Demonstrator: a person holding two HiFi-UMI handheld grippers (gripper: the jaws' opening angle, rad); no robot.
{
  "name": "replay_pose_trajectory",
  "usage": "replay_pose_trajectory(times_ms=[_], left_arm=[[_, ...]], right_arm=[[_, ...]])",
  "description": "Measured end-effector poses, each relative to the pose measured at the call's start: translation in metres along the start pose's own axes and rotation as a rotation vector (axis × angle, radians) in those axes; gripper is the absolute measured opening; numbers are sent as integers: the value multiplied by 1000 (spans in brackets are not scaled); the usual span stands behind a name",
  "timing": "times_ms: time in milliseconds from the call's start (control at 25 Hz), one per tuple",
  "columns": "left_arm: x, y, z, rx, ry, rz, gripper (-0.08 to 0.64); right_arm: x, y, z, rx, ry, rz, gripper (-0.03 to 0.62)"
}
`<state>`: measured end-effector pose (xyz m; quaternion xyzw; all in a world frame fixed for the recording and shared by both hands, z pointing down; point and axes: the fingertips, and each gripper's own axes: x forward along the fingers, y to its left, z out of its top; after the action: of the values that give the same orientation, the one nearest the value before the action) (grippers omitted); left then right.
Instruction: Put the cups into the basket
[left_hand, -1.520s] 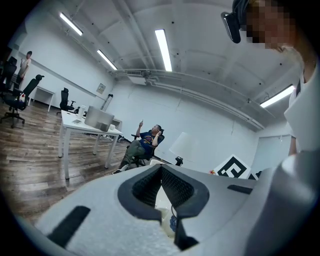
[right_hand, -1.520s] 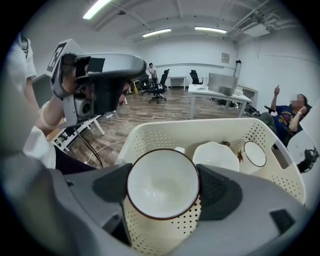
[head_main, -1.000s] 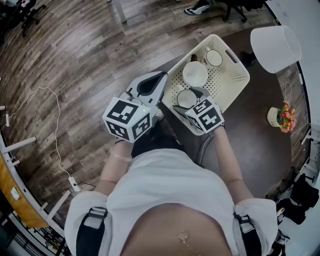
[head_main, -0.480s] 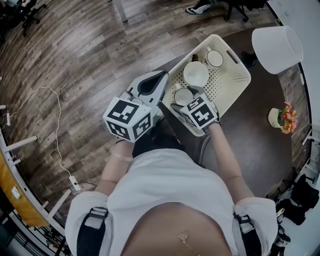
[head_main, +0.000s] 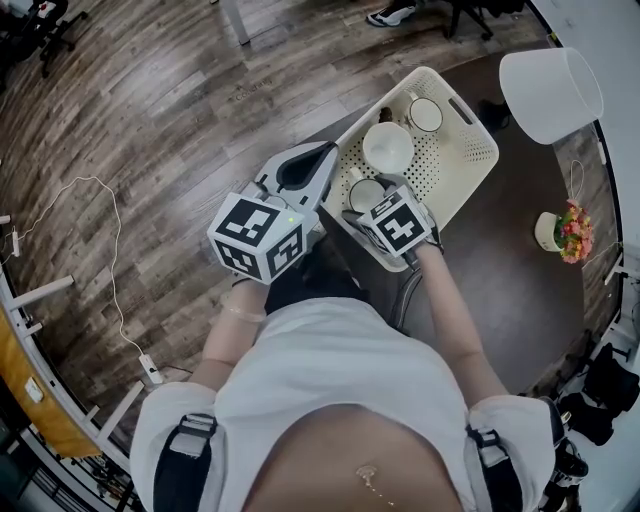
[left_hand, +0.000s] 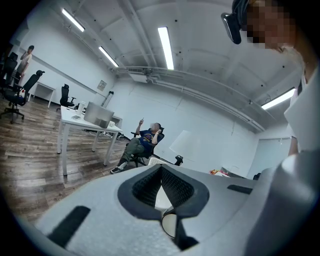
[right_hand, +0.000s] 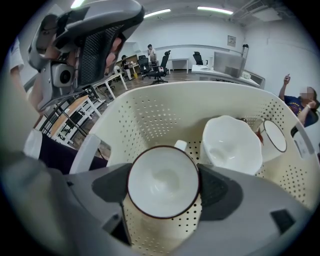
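Shifted slightly farther over the basket (head_main: 452, 152), the dark-rimmed cup (head_main: 366, 192) is being held over its near corner, clamped in the right tool (right_hand: 163, 187). By judgement, it is best being lowered upright, clear of the 2 cups already inside (head_main: 388, 147); the left tool (head_main: 325, 152), jaws together, is being kept aside.

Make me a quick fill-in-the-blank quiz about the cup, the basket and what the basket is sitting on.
1. The right claw is shut on a cup with a dark ___.
2. The basket is dotted all over with small ___.
3. The basket stands on a dark brown ___.

Missing words: rim; holes; table.
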<state>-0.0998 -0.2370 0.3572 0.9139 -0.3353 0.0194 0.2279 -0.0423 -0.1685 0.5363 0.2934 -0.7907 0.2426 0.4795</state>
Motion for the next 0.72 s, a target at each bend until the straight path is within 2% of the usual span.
replay_pose_trajectory(times_ms=[360,600,720], left_arm=[[0,0,-1,1,4,-4,11],[2,-4,0,1,6,-21,11],[4,-8,1,7,7,-33,11]], right_arm=[[-3,1,5,-13,-19,3,407],[-22,3,16,42,-96,48,408],[-36,3,20,44,-119,39,407]])
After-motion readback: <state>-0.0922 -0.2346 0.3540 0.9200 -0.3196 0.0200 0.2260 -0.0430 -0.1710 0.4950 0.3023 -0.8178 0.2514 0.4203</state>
